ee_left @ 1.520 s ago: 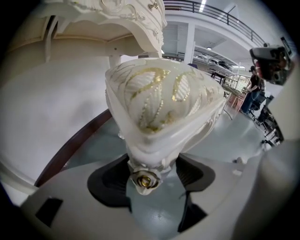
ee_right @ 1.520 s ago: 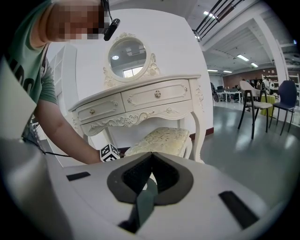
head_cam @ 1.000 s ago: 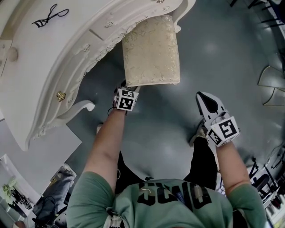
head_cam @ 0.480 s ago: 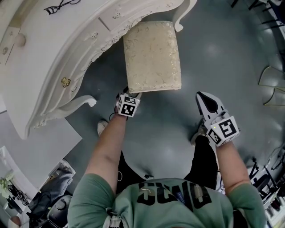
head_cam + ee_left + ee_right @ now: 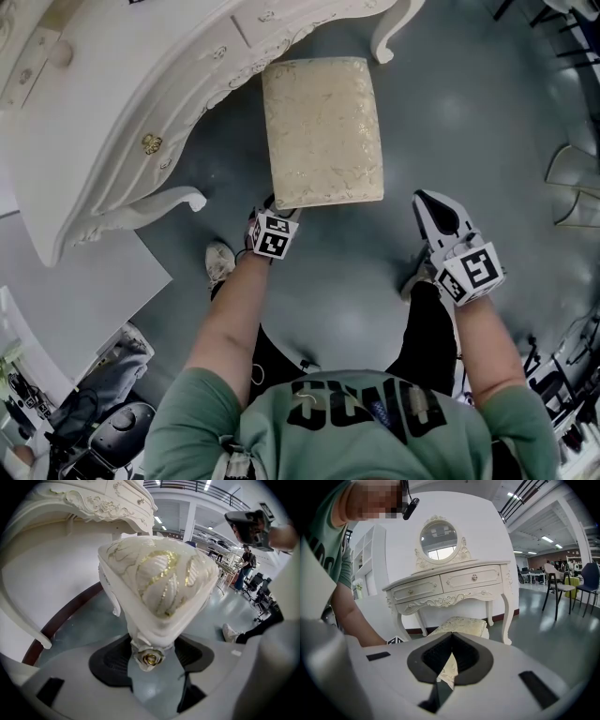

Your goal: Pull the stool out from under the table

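Looking down from the head view, the stool (image 5: 323,127) stands in the upper middle of the frame, a cream cushion with a gold pattern. Its long axis runs top to bottom of the picture, barely tilted. The far short end sits just beside the carved front of the white table (image 5: 103,122), which sweeps across the upper left. The near short end points down the frame at the person.

The left gripper (image 5: 271,208) is on the stool's near left corner. In the left gripper view its dark pads (image 5: 110,660) stand wide, one on each side of that corner, pinching it just above the rose ornament (image 5: 149,657).

The right gripper (image 5: 429,206) hangs at the right of the head view, well apart from the stool, over bare grey floor (image 5: 450,112). In the right gripper view its fingers (image 5: 433,656) meet at the tips with nothing between them; the stool shows beyond, in front of the table.

One curved table leg (image 5: 164,202) lies left of the stool's near end, apart from it, and another leg (image 5: 392,33) stands near its far right corner. Below the left gripper is the person's shoe (image 5: 220,261), close behind the stool. An oval mirror (image 5: 438,538) tops the table, and a dark chair (image 5: 562,590) stands off to the right.
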A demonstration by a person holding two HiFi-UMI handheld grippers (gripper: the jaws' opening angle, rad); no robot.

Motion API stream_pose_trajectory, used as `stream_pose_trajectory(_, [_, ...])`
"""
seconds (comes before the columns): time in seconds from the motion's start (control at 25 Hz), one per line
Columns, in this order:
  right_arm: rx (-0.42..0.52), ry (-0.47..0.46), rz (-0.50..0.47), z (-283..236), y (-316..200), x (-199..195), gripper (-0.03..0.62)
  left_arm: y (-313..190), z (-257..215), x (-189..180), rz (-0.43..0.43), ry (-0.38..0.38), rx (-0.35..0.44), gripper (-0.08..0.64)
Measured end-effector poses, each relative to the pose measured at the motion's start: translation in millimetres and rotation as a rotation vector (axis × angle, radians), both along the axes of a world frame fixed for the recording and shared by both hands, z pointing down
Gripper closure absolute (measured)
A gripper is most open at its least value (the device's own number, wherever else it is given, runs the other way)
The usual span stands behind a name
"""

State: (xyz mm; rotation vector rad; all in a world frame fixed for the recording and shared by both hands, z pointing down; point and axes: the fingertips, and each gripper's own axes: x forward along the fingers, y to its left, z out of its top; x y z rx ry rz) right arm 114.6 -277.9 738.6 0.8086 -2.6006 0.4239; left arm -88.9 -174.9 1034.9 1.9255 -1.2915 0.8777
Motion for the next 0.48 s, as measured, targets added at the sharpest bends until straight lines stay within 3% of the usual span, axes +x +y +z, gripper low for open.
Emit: stream_pose_trajectory(0.48, [0.007,0.013,-0.028,-5.1,25.2,-4.8,0.598,48.1,1.1,-3.7,-0.013,0.004,-0.013,0.267])
